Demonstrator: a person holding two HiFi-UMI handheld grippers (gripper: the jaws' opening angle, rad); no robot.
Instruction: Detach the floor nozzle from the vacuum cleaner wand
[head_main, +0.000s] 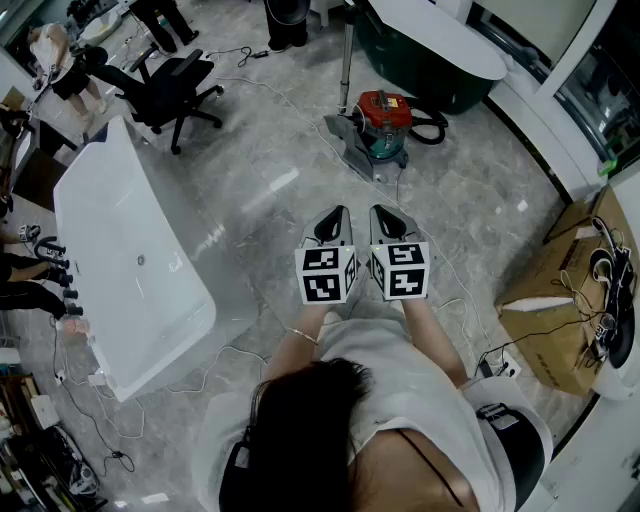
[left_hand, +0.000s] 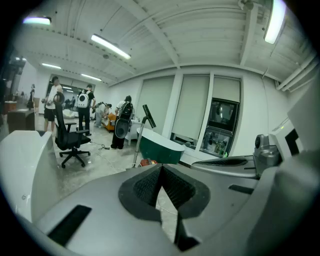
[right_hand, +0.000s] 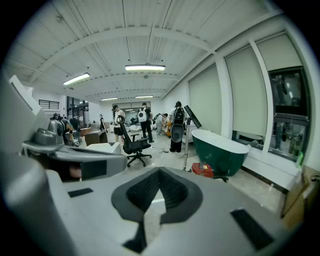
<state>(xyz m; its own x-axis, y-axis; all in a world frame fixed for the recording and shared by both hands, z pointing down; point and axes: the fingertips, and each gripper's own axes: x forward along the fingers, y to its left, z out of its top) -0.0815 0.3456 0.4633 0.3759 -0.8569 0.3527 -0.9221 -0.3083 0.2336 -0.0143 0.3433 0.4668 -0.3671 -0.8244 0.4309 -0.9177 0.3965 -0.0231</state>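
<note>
Holding left gripper beside right gripper, down-tilted

From head height we look steeply down on the vacuum cleaner; both gripper views face it from low, well back, sharing the bathtub behind it

You stood in a large open workroom, half bathroom showroom and half test lab. A white bathtub and a green bathtub sat loose on the polished grey tile floor. An office chair, a cardboard box and trailing cables lay around. Strip lights ran overhead, and people with backpacks stood at the far end.
</note>
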